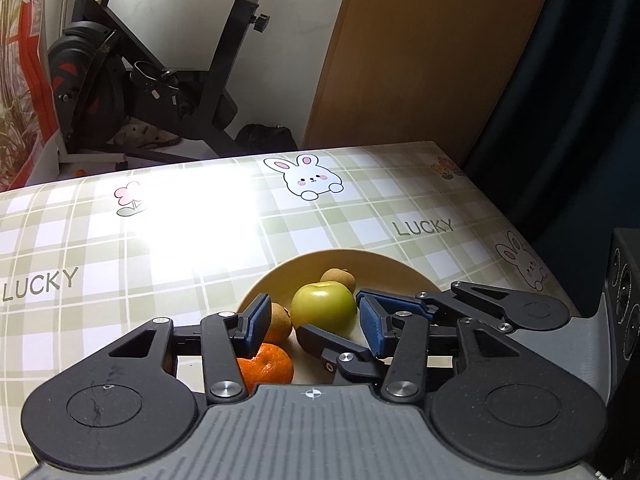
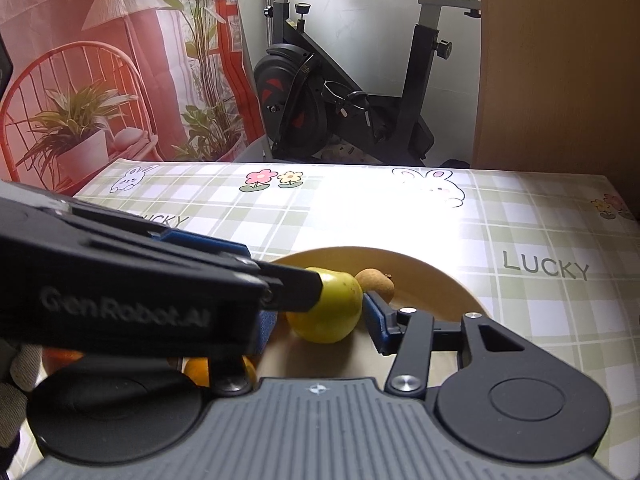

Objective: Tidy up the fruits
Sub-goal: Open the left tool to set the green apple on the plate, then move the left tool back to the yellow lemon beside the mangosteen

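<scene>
A yellow plate (image 1: 360, 260) (image 2: 432, 280) sits on the checked tablecloth near me. It holds a green apple (image 1: 324, 306) (image 2: 328, 308), two small brown fruits (image 1: 338, 278) (image 1: 278, 322) and a tangerine (image 1: 266, 364) (image 2: 198, 370). My right gripper (image 2: 320, 320) (image 1: 336, 316) reaches in from the right, shut on the apple low in the plate. Its left pad is mostly hidden behind the left gripper. My left gripper (image 1: 314, 326) (image 2: 280, 272) hovers open over the plate's near side, holding nothing, its left pad above the tangerine.
The tablecloth (image 1: 120, 280) runs far and left, under strong glare at its middle. An exercise bike (image 2: 340, 100) and a wooden panel (image 1: 420, 60) stand past the far edge. A black box (image 1: 624, 300) sits at the table's right edge.
</scene>
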### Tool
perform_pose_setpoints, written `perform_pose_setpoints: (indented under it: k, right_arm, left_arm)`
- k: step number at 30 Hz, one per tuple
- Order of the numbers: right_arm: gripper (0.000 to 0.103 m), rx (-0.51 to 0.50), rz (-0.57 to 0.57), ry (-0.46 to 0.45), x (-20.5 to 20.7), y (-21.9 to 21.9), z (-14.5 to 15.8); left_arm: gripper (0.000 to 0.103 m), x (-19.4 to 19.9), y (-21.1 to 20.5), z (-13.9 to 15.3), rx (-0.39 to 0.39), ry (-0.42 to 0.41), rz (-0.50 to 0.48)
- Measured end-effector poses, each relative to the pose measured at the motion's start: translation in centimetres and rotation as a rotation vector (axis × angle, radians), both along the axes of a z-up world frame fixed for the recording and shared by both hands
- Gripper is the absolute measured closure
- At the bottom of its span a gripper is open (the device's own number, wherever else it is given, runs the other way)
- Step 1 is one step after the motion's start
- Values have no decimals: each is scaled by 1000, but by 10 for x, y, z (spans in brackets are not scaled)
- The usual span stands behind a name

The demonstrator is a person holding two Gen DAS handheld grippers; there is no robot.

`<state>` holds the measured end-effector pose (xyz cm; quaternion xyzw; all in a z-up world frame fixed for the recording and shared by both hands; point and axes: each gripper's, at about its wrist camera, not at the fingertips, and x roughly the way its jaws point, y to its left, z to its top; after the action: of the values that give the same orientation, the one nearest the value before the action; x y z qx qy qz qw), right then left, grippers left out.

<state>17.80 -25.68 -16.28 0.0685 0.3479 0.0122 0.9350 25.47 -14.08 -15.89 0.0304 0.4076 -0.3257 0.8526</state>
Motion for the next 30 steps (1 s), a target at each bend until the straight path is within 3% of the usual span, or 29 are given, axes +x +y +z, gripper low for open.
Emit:
perform_pose_setpoints:
  k: [10, 15, 22, 30]
  right_arm:
    - [53, 41, -17, -84, -39, 17, 23]
    - [53, 52, -17, -134, -58, 33, 32]
    - [51, 41, -5, -182, -84, 56, 37]
    - [51, 34, 69, -152, -105, 80, 24]
  left_arm:
    - [52, -51, 52, 37, -83, -81, 95]
    - [51, -82, 77, 53, -57, -168, 129]
    - [51, -100, 114, 49, -99, -133, 205]
    - [51, -106, 134, 32, -99, -87, 236]
